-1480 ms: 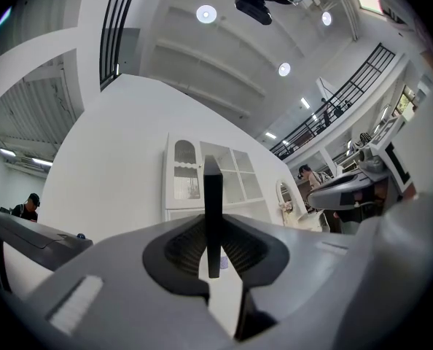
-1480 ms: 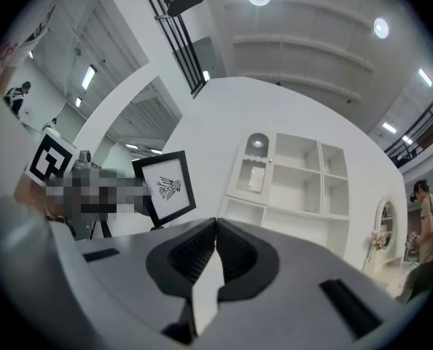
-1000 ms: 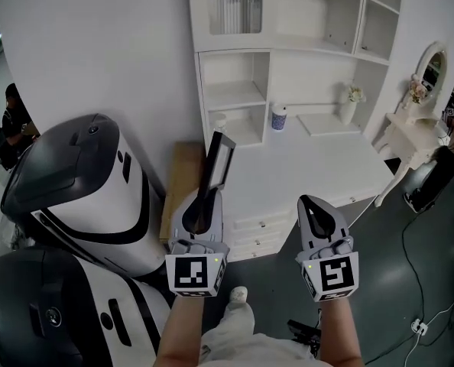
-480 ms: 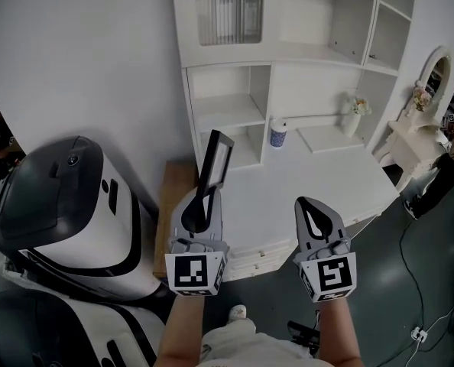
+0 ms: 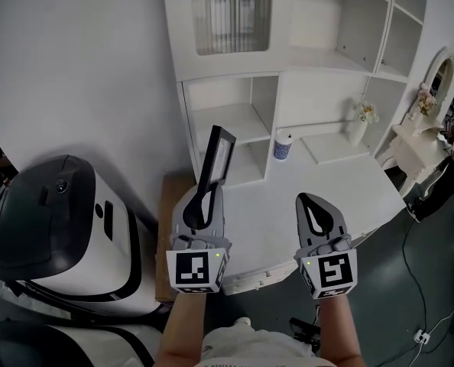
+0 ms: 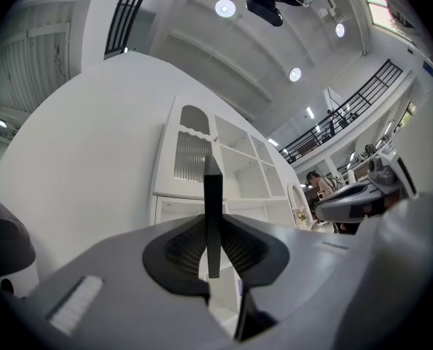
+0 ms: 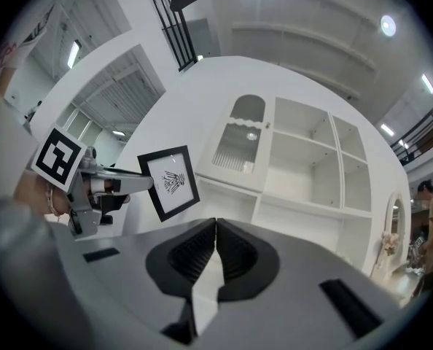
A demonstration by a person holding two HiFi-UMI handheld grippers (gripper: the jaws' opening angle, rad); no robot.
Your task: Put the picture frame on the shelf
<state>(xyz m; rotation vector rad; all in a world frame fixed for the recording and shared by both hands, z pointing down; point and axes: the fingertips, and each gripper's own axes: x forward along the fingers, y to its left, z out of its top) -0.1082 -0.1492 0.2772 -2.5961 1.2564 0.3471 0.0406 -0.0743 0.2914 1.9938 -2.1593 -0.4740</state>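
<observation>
The fingers (image 5: pixel 199 205) of the left gripper (image 5: pixel 205 195) are clamped on the bottom edge of the picture frame (image 5: pixel 218 159). In the head view it stands up out of them at the centre of the frame, black-rimmed, leaning a little right and turned nearly edge-on. It is held in the air over the left end of the white bench (image 5: pixel 326 186), and its top overlaps the lower open compartments of the white shelf unit (image 5: pixel 235 117) behind; it rests on no shelf. The right gripper (image 5: pixel 311 205) hovers beside it at lower right, fingers together. A cup (image 5: pixel 283 145) and a small vase of flowers (image 5: pixel 361 122) stand at the back of the bench, and a white and black machine (image 5: pixel 59 228) fills the lower left. In the left gripper view the picture frame is a thin dark upright bar pinched between the two ribbed pads, with the shelf unit straight beyond it. In the right gripper view the fingers meet with nothing between them. At centre left the picture frame faces this camera, showing a dark line drawing on white, gripped at its lower left corner and well apart from the shelf unit to its right.
</observation>
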